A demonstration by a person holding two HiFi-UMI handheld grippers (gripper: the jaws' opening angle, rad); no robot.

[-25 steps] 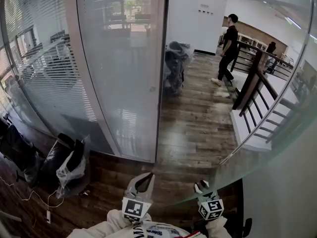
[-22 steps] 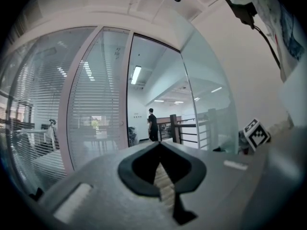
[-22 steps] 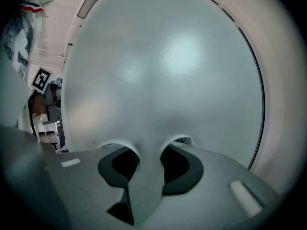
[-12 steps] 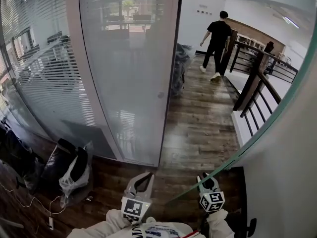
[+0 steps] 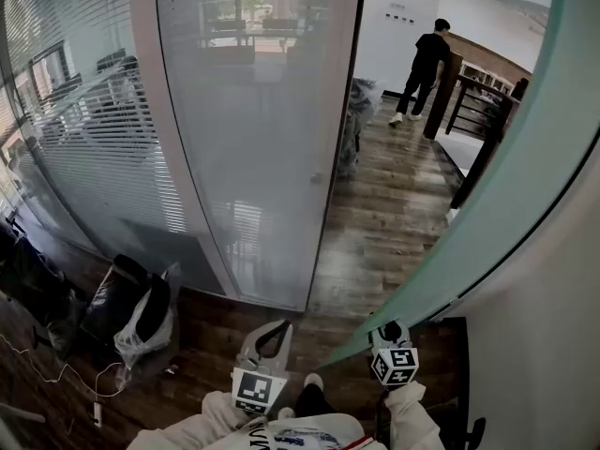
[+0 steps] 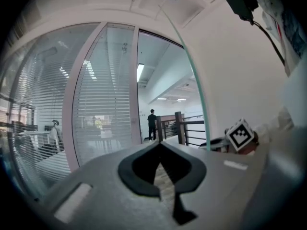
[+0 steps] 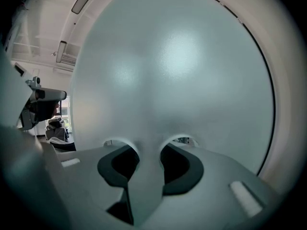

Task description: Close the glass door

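1. Left gripper (image 5: 279,328): I am holding it low in front of my body, jaws together and gripping nothing.
2. Right gripper (image 5: 389,329): it is clamping the free edge of the glass door (image 5: 516,157). The frosted pane is running between its pads and standing ajar, slanting up the right side from my hand.
3. Black bag (image 5: 111,298) and white plastic bag (image 5: 141,331): they are slumping together on the wooden floor (image 5: 375,223) at left, and I cannot see what is in them.
4. Glass partition (image 5: 253,157): it is standing fixed left of the opening.
5. Plastic-wrapped bundle (image 5: 361,111): it is sitting past the opening.
6. Person (image 5: 427,64): facing away beside the railing (image 5: 473,101).
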